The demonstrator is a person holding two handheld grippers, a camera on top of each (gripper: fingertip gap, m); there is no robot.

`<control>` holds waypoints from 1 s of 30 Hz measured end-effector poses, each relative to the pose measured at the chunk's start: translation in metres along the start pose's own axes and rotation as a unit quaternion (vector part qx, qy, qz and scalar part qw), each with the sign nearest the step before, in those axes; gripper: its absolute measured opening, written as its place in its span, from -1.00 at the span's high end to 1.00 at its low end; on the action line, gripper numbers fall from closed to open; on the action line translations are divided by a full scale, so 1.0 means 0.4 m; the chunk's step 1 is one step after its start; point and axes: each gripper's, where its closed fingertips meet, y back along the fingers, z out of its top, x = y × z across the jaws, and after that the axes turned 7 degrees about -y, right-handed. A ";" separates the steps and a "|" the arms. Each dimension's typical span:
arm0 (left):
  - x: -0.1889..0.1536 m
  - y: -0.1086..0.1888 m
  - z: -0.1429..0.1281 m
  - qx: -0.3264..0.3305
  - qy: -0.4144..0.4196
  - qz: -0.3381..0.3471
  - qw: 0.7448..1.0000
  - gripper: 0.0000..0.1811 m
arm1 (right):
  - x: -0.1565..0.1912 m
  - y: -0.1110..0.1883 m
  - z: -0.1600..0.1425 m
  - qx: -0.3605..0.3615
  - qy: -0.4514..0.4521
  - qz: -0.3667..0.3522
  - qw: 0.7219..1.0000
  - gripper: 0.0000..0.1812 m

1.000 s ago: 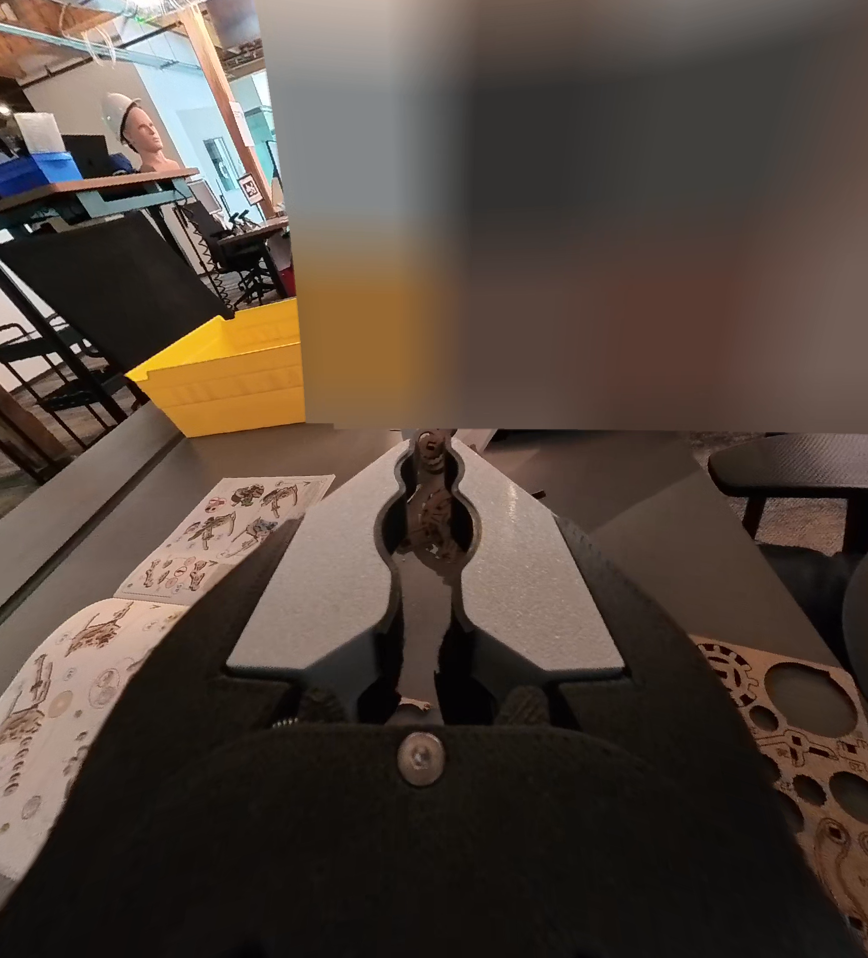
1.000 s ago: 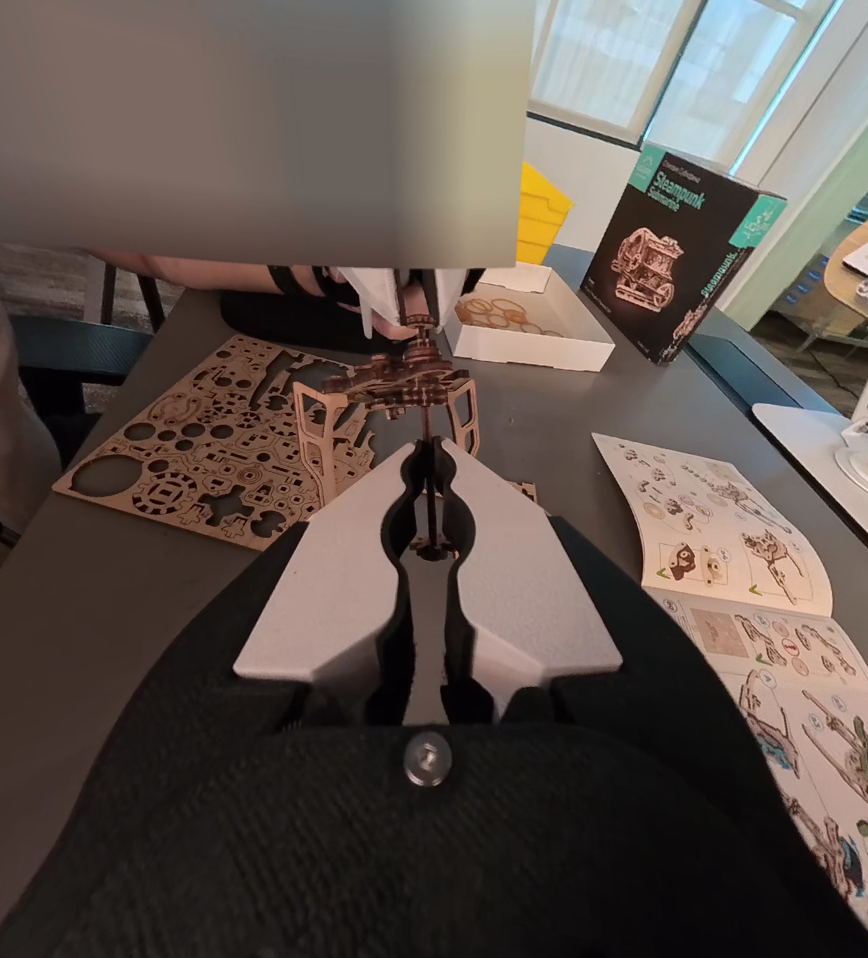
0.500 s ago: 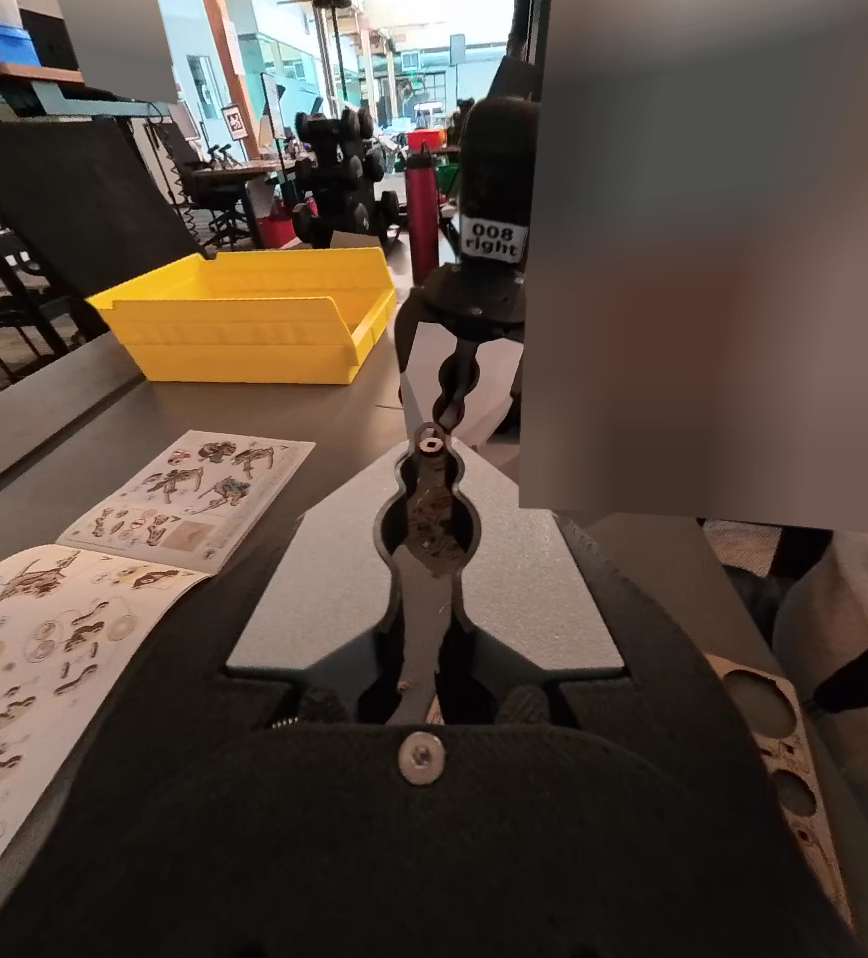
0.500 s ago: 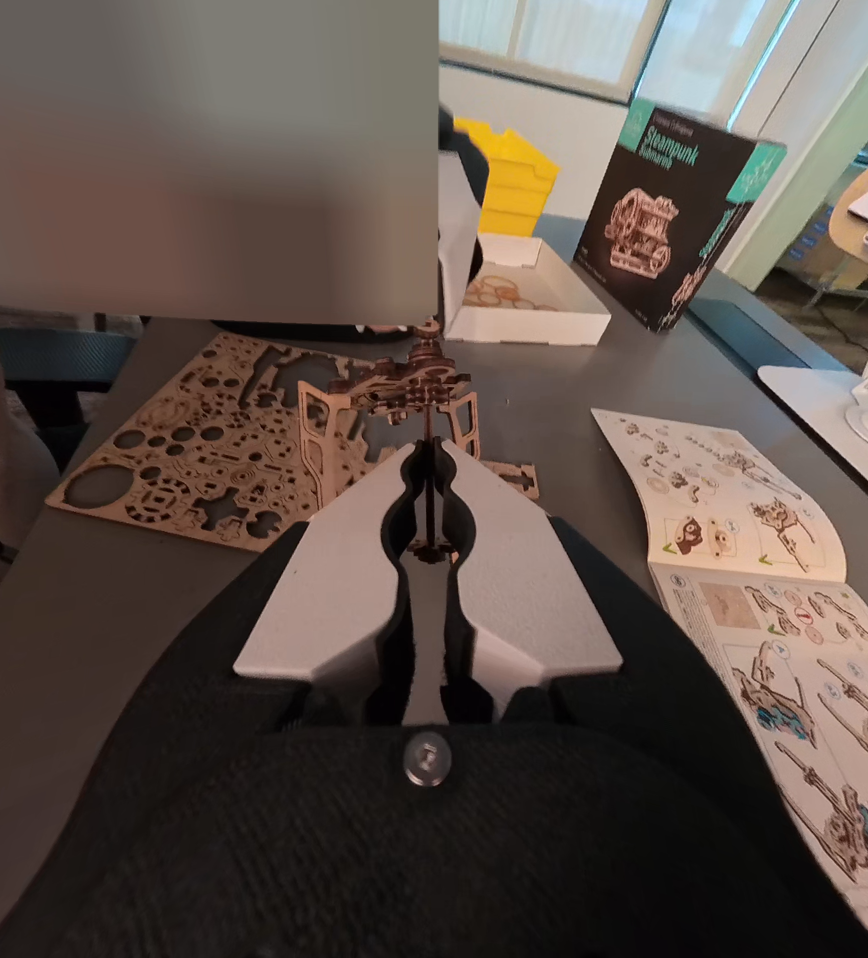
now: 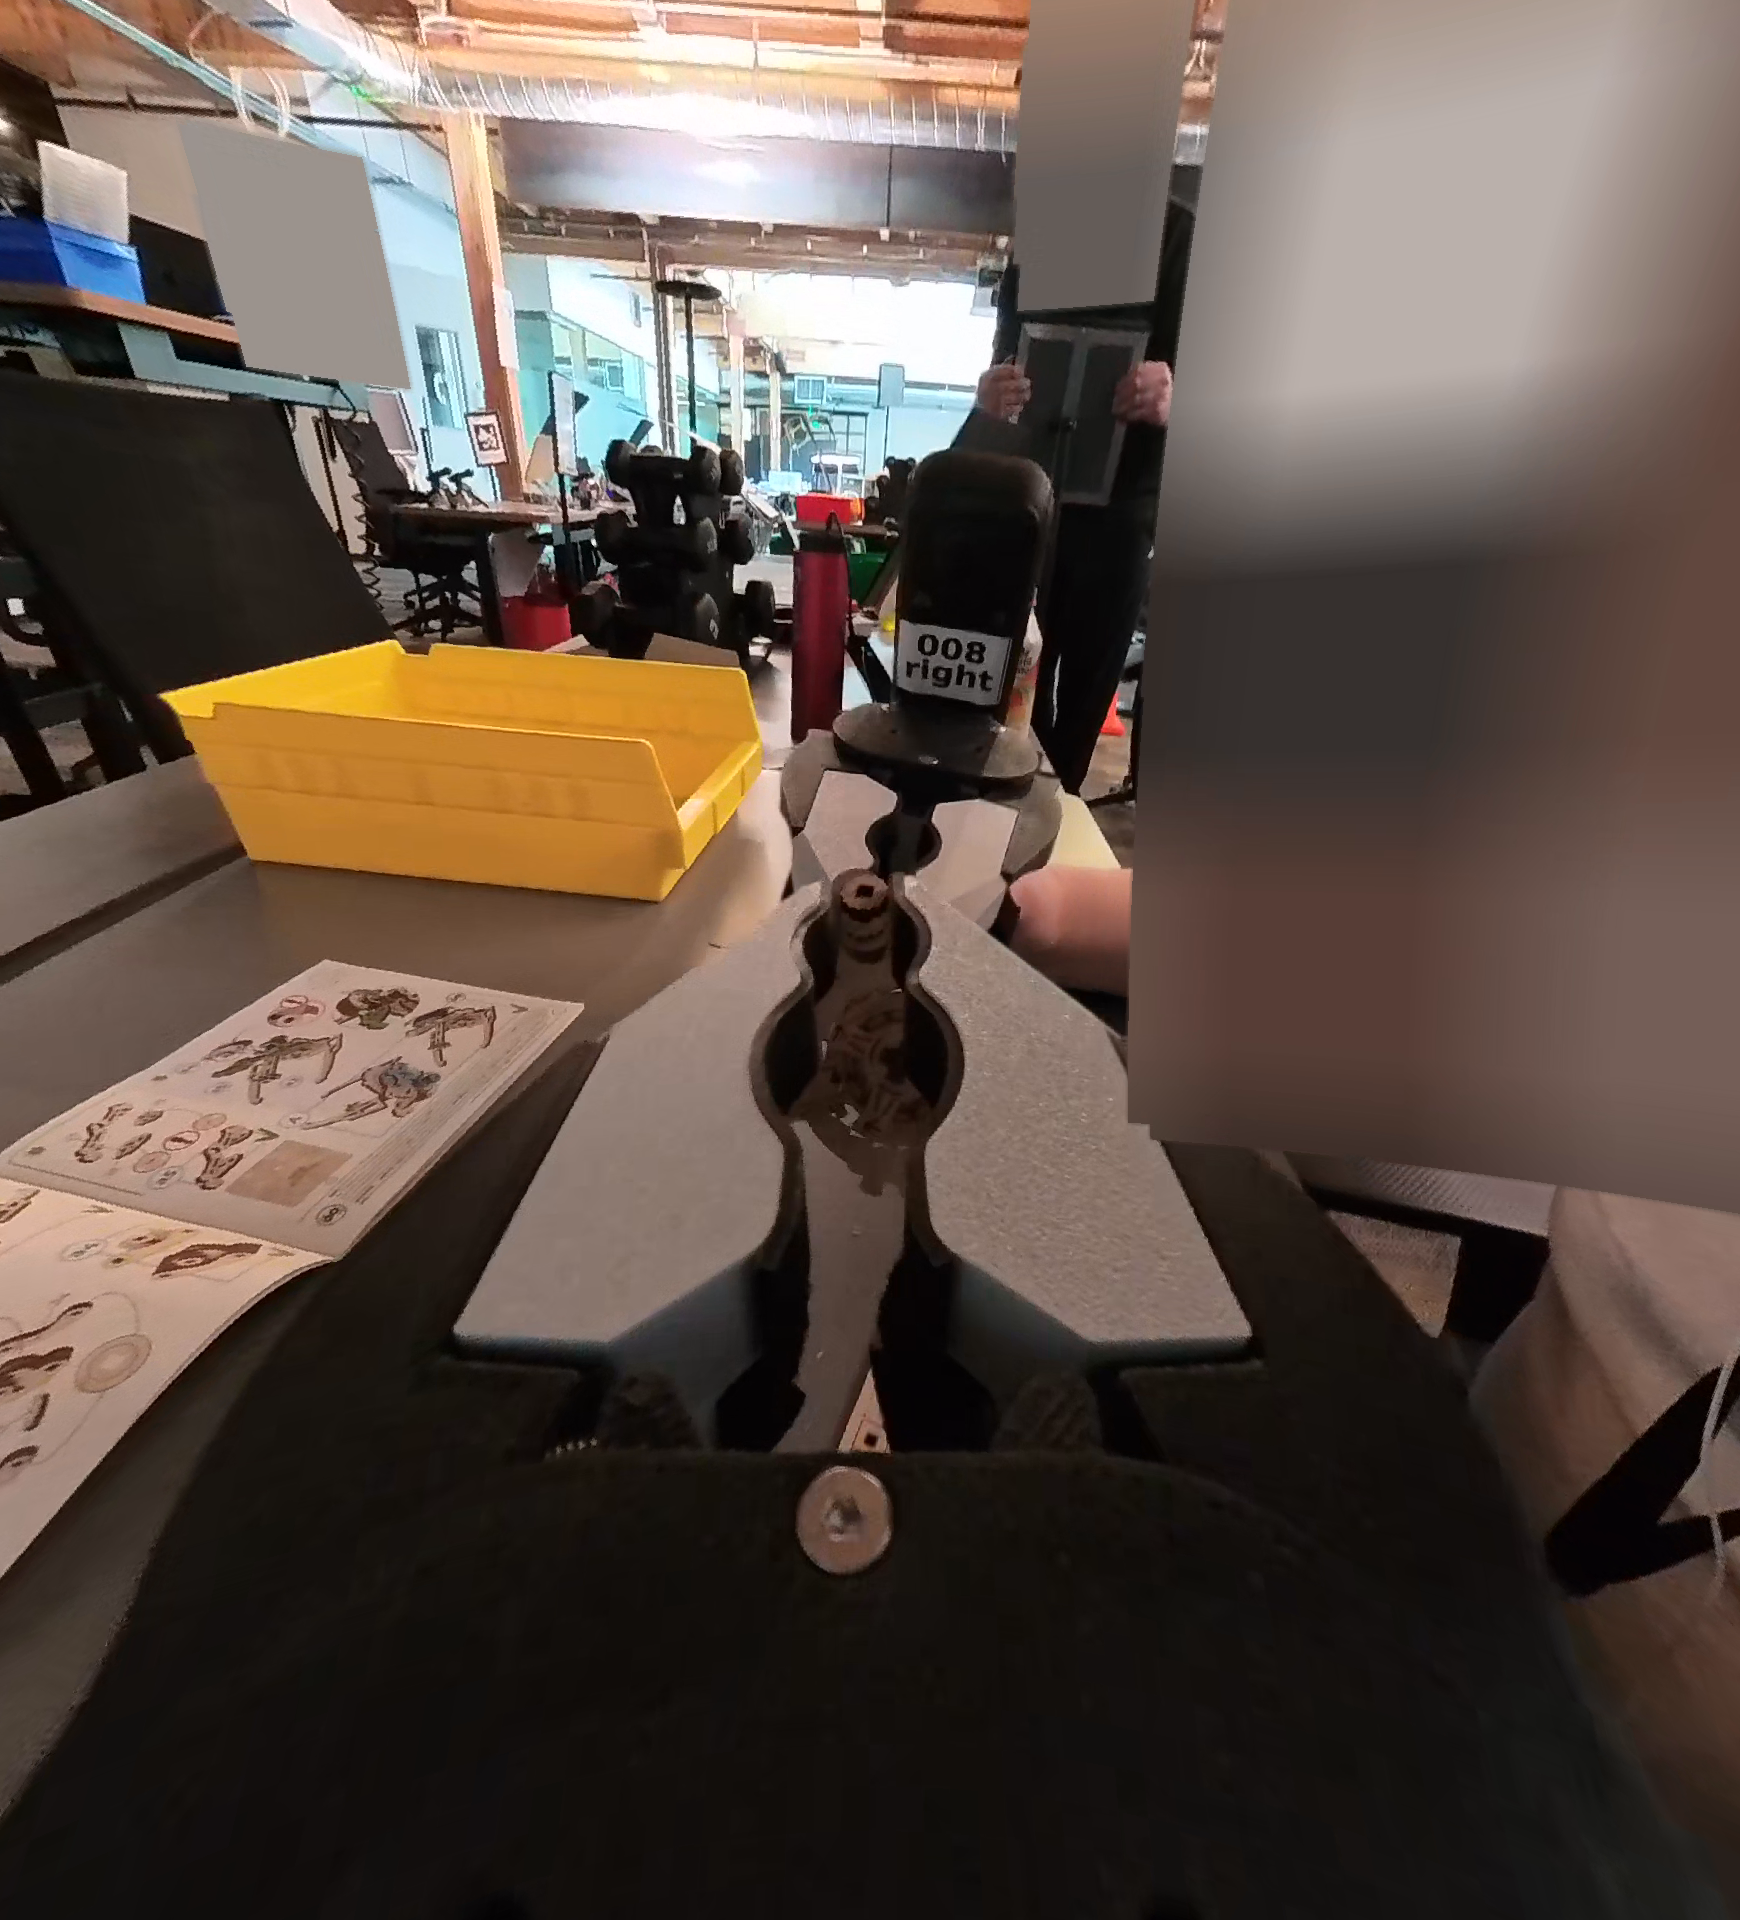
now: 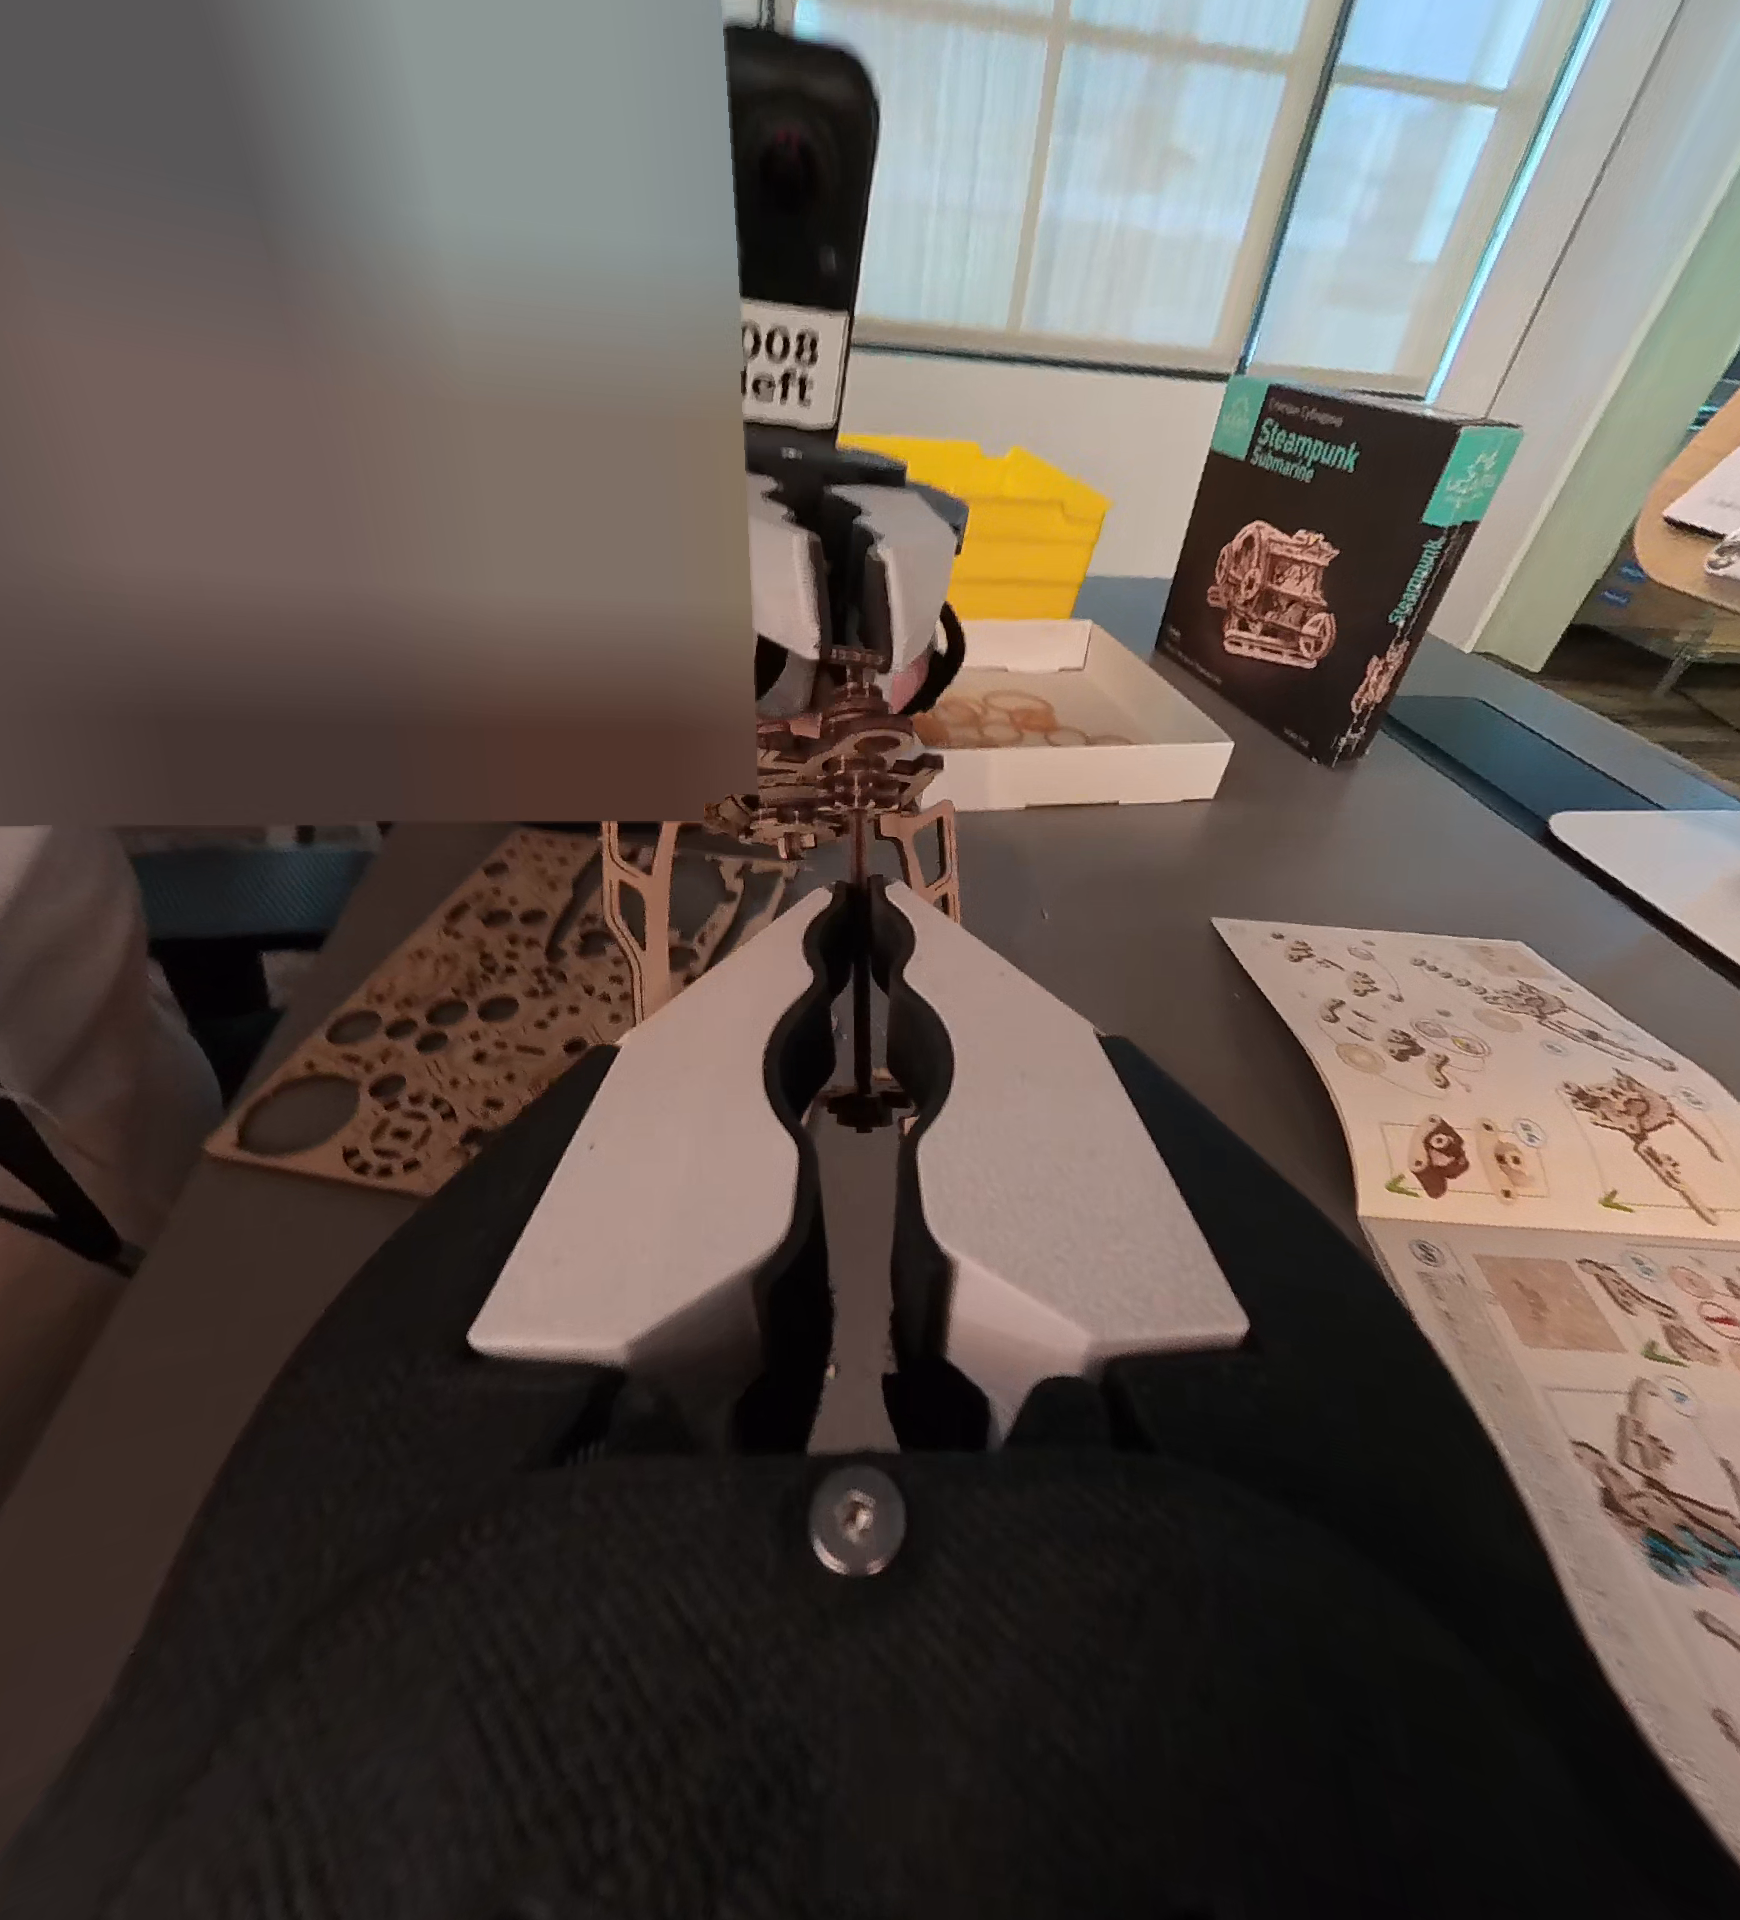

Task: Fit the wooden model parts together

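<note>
A brown wooden model assembly (image 6: pixel 835 774) with pale legs hangs between my two grippers, above the table. My right gripper (image 6: pixel 858 888) is shut on a thin wooden shaft (image 6: pixel 858 997) that runs into the model's near side. My left gripper (image 6: pixel 850 649) faces it from the far side and is shut on the model's top stub. In the left wrist view my left gripper (image 5: pixel 861 899) is shut on the model (image 5: pixel 866 1049), which fills the gap between its fingers. The right gripper (image 5: pixel 907 831) stands just beyond its tip.
A cut-out wooden parts sheet (image 6: pixel 430 1049) lies under the model. An open instruction booklet (image 6: pixel 1531 1091) (image 5: pixel 253 1101), a white tray of wooden rings (image 6: pixel 1084 727), a black kit box (image 6: pixel 1333 582) and a yellow bin (image 5: pixel 471 758) sit around. A person's forearm (image 5: pixel 1074 925) is at the right.
Both grippers stay shut on the model. The left gripper has tilted up and now faces the right gripper closely. The model sits higher in the right wrist view.
</note>
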 end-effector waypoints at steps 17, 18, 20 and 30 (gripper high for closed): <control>0.045 0.004 0.006 -0.022 0.052 0.049 0.997 0.91 | -0.028 -0.015 0.011 -0.029 -0.086 -0.021 0.996 1.00; 0.050 0.005 0.007 -0.025 0.056 0.055 0.997 0.91 | -0.029 -0.017 0.013 -0.034 -0.097 -0.022 0.994 1.00; 0.061 0.007 0.004 -0.023 0.059 0.070 0.996 0.92 | -0.037 -0.021 0.014 -0.044 -0.118 -0.026 0.992 1.00; 0.051 0.008 0.017 -0.032 0.049 0.065 0.996 0.92 | -0.041 -0.019 0.025 -0.052 -0.057 -0.058 0.995 1.00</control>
